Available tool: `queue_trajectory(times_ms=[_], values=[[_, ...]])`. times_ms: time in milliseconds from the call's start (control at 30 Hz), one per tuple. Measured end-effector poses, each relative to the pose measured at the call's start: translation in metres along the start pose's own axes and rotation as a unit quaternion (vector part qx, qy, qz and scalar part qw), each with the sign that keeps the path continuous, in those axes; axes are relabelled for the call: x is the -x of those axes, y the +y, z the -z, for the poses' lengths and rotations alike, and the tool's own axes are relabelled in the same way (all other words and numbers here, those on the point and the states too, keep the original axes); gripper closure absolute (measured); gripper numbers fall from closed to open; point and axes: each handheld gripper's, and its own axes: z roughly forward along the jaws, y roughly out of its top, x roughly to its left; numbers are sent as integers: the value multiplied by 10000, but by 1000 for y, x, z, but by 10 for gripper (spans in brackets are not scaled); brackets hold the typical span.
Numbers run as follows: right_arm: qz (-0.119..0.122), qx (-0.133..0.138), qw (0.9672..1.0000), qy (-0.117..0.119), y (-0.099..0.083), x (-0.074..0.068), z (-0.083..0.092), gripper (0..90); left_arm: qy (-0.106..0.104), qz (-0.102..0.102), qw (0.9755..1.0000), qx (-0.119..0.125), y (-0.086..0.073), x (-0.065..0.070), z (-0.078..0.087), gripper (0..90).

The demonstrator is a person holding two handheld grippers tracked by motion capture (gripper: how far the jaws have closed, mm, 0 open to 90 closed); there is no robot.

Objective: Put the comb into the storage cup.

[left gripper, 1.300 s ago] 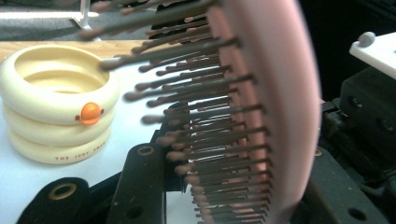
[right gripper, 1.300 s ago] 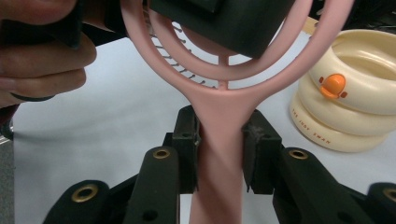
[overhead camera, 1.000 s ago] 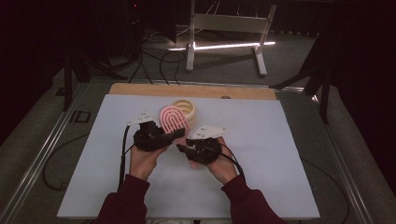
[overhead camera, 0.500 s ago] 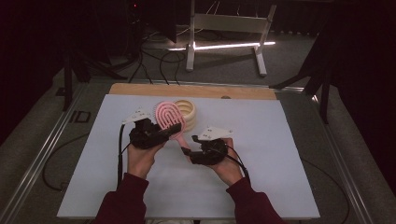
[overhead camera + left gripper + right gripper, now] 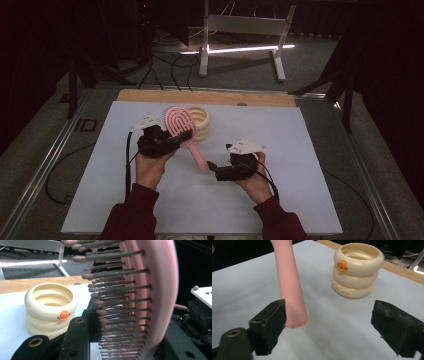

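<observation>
Pink plastic hairbrush (image 5: 179, 126) clamped at its head by the left gripper (image 5: 172, 141), held above the white table (image 5: 300, 150) left of centre, handle slanting down-right, right gripper (image 5: 212, 167) with jaws just opened wide (handle tip beside one jaw), cream ringed duck-faced container (image 5: 200, 121) at the far side.

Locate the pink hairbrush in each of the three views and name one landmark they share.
High view: pink hairbrush left of centre, head clamped by the left gripper, handle slanting down-right.
Left gripper view: bristled head fills the right half.
Right gripper view: handle hangs at upper left.
Shared landmark: the cream ringed cup.
</observation>
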Motion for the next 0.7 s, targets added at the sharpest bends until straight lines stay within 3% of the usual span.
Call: queue_trajectory(times_ms=[333, 567, 700], values=[[-239, 335, 9991, -126, -17, 13, 25, 81, 104, -26, 9999, 40, 8, -1, 2, 640], [-139, 477, 9987, -131, -29, 16, 35, 83, 132, -13, 9999, 78, 11, -2, 2, 640], [-222, 531, 9982, -182, -36, 16, 38, 83, 186, -20, 9998, 103, 12, -2, 2, 640]])
